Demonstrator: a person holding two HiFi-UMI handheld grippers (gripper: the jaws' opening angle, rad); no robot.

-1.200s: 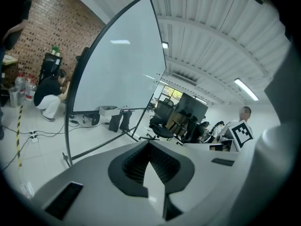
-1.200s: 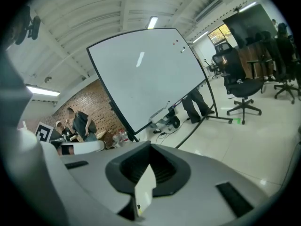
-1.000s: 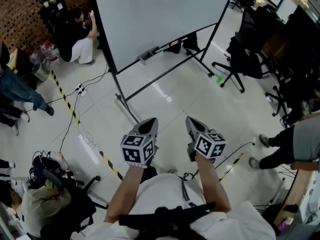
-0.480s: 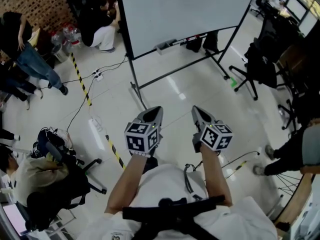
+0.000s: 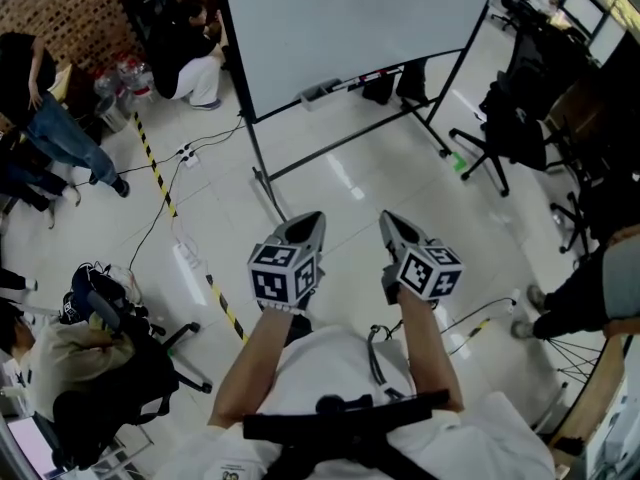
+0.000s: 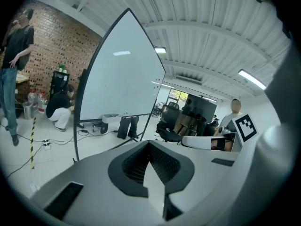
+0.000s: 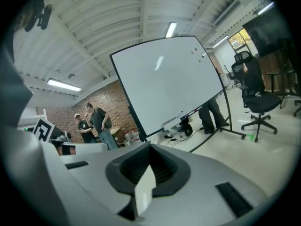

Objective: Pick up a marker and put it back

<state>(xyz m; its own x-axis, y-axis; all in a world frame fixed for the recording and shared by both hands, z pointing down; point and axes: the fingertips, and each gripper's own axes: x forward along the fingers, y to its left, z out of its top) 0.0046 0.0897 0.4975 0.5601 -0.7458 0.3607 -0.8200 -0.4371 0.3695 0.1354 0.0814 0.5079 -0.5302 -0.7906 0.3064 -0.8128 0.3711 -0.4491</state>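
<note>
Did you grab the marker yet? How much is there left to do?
Nothing looks done yet. The left gripper and the right gripper are both shut with nothing in them, well short of the whiteboard. What look like markers lie on its tray. Everything is left: walk over, pick one up, then put it back.

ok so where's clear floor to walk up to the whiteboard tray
The bare floor straight ahead is open, bordered by the whiteboard stand's crossbar below the tray. The left side is crowded with a power strip, cables and striped tape. Office chairs fill the right, and a loaded chair sits lower left.
</note>
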